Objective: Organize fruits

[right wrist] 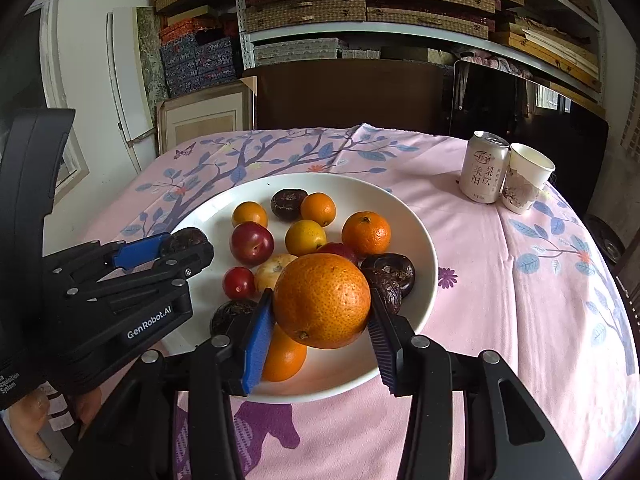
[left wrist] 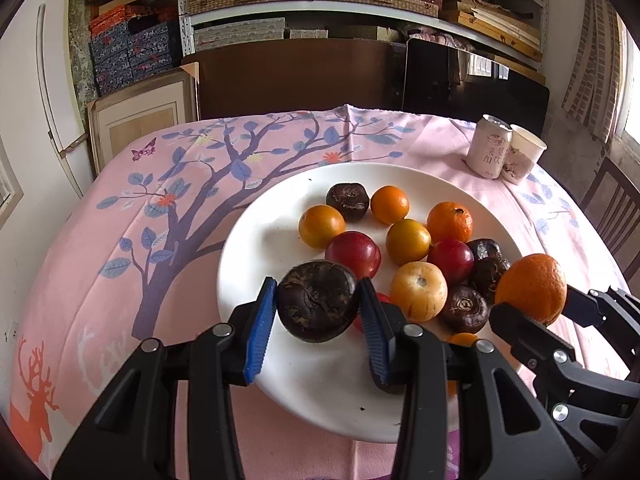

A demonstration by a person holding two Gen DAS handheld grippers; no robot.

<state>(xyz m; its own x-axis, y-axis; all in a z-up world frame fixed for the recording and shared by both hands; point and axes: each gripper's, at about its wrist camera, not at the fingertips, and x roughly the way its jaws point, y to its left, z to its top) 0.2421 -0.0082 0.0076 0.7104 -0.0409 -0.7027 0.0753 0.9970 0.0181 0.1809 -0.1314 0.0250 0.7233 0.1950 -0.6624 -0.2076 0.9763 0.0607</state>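
A white plate point(left wrist: 256, 280) on the pink tablecloth holds several fruits: oranges, yellow fruits, red plums and dark brown water chestnuts. My left gripper point(left wrist: 318, 306) is shut on a dark water chestnut point(left wrist: 317, 300) above the plate's near left part. My right gripper point(right wrist: 322, 312) is shut on a large orange point(right wrist: 322, 300) above the plate's point(right wrist: 420, 236) near side. The right gripper also shows in the left wrist view point(left wrist: 532, 300) at the right, and the left gripper shows in the right wrist view point(right wrist: 176, 252) at the left.
A drink can point(right wrist: 482, 168) and a paper cup point(right wrist: 526, 178) stand at the table's far right. Dark chairs stand behind the table, and shelves with boxes fill the back wall. A small orange point(right wrist: 284, 354) lies in the plate under my right gripper.
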